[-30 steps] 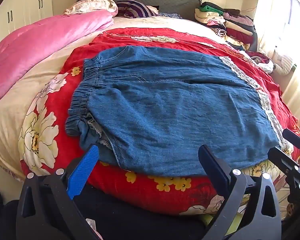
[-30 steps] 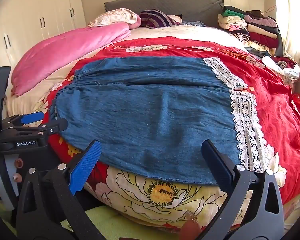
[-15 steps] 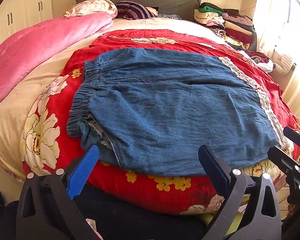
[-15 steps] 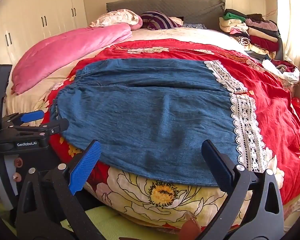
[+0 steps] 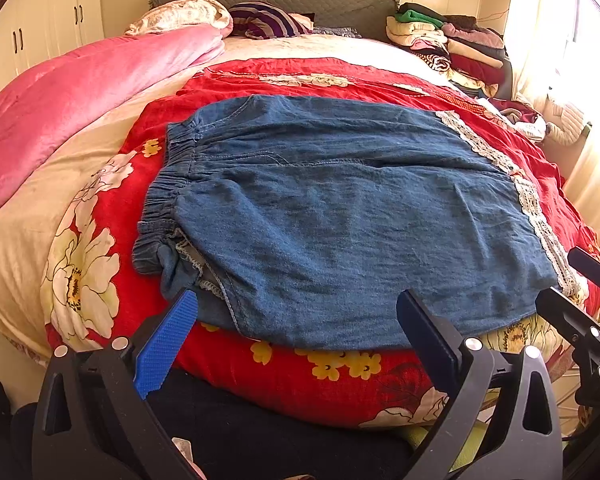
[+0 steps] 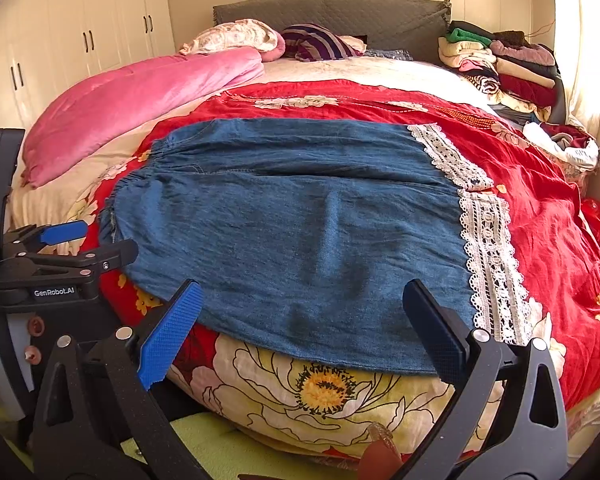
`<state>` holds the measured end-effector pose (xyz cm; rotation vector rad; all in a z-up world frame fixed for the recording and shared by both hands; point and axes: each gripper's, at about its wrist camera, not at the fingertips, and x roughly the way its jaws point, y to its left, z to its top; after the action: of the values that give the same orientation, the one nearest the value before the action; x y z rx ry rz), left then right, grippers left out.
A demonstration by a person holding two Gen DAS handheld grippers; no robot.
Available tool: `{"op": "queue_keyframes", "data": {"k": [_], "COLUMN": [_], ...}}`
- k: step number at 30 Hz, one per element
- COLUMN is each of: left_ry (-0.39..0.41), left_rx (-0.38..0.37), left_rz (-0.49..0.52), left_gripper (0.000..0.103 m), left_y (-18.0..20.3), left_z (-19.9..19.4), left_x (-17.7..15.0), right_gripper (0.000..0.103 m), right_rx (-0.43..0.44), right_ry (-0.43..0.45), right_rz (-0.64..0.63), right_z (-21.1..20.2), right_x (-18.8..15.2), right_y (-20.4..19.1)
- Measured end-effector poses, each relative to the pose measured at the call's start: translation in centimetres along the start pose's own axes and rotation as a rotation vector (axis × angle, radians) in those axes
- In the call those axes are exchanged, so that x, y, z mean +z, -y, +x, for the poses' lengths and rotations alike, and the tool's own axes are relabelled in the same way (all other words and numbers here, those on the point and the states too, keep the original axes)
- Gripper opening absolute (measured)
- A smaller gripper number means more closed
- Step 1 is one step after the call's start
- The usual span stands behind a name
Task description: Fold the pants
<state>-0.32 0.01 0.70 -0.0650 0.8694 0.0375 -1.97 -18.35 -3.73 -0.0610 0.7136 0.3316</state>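
Blue denim pants (image 5: 340,216) with white lace hems (image 6: 488,256) lie flat on the red floral bedspread (image 5: 112,200), elastic waistband (image 5: 168,184) at the left. They also show in the right wrist view (image 6: 300,232). My left gripper (image 5: 300,320) is open and empty, just short of the pants' near edge by the waist. My right gripper (image 6: 304,316) is open and empty, at the near edge close to the lace hem. Each gripper shows in the other's view: the right one (image 5: 580,280) at the right, the left one (image 6: 88,240) at the left.
A pink quilt (image 6: 140,100) lies along the bed's left side. Pillows (image 6: 236,36) rest at the grey headboard (image 6: 340,12). A stack of folded clothes (image 6: 500,64) sits at the back right. White wardrobes (image 6: 80,40) stand left; a bright window is at the right.
Both grippers have risen and tilted slightly, so the bed sits lower in the views. The pants have not moved. Both grippers stay open.
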Motion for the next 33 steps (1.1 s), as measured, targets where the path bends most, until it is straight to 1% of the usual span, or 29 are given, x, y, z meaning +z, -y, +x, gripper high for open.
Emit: {"op": "queue_keyframes", "data": {"k": [33], "left_ry": [0.005], "left_rx": [-0.004], "left_rz": [0.0], "left_gripper": [0.099], "left_y": [0.25], "left_z": [0.0], "left_x": [-0.15], "right_gripper": [0.095], "right_rx": [-0.008], "right_ry": [-0.012], "right_rz": [0.0], "right_z": [0.26], "right_x": [-0.18], "right_y": [0.06]}}
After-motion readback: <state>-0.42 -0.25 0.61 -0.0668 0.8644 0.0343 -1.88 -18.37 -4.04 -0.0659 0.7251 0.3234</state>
